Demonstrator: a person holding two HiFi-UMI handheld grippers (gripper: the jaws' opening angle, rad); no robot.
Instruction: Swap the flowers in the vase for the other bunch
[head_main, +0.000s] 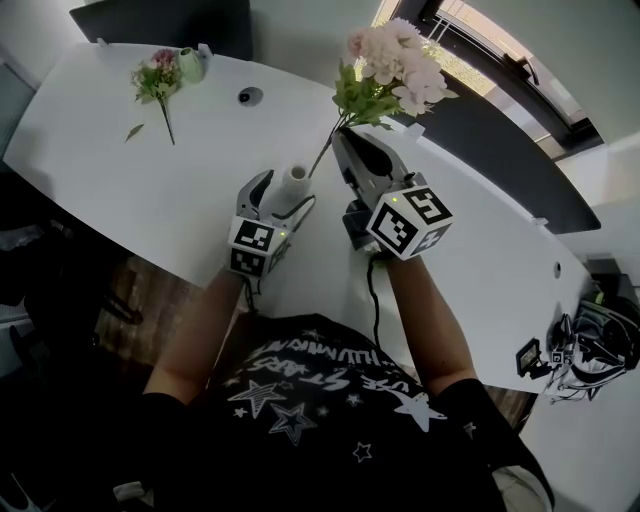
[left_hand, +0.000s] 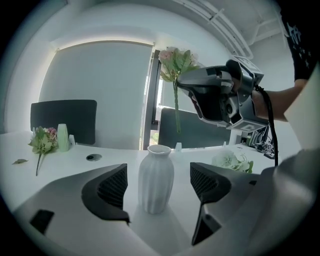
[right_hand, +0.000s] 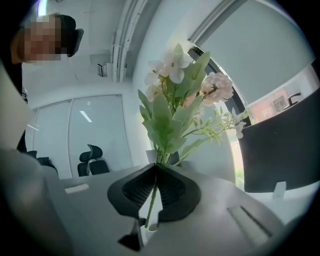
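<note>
Left claw (left_hand: 160, 186) stands wide apart, with the white ribbed ceramic vase (left_hand: 156, 172) upright between its jaws; neither pad touches it. Right claw (right_hand: 155, 187) is pressed together on the thin green stem (right_hand: 151, 205) of the bunch of pale pink and white flowers with green leaves (right_hand: 175, 100). It holds this bunch above the vase. The lower end of the stem hangs at the mouth of the vase, but I cannot tell if it is inside. The vase stands on the white worktop (head_main: 150, 190), on the side near the person. A small bunch of pink flowers (head_main: 157, 78) lies well apart at the far left, and a white flower (left_hand: 231, 160) lies on the worktop to the right of the vase.

In my judgement the step in hand is to seat the held bunch in the vase. The left claw should first close gently on the middle of the vase body, because the vase looks light and narrow at the base. Then the stem should go down straight along the neck, not at a slant. The flower head is large and may pull the vase over, so the right claw should let go only once the stem rests inside.
</note>
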